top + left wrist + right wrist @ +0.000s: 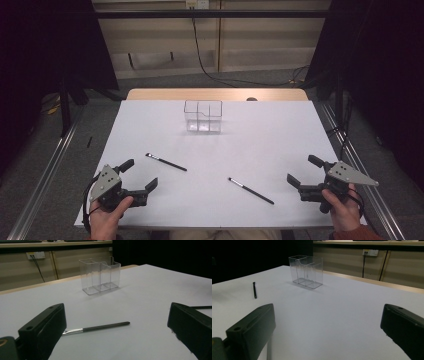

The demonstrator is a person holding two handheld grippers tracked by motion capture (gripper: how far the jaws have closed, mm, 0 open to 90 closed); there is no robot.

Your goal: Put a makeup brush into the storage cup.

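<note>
A clear plastic organizer (203, 116) with several compartments stands upright at the far middle of the white table (270, 130). Two black brushes lie flat nearer to me: one (166, 162) left of centre, the other (251, 190) right of centre. My left gripper (142, 173) is open at the near left, with nothing between its jaws. In the left gripper view (116, 315) the left brush (100, 327) lies just ahead and the organizer (100, 277) beyond. My right gripper (300, 168) is open and holds nothing at the near right. The right gripper view (327, 315) faces the organizer (306, 271) and a brush (254, 290).
The table's wooden far edge (215, 94) shows behind the white sheet. A black cable (200, 55) hangs from a wall socket behind the table. Metal rails (45, 170) run along both sides of the table, and dark curtains flank the scene.
</note>
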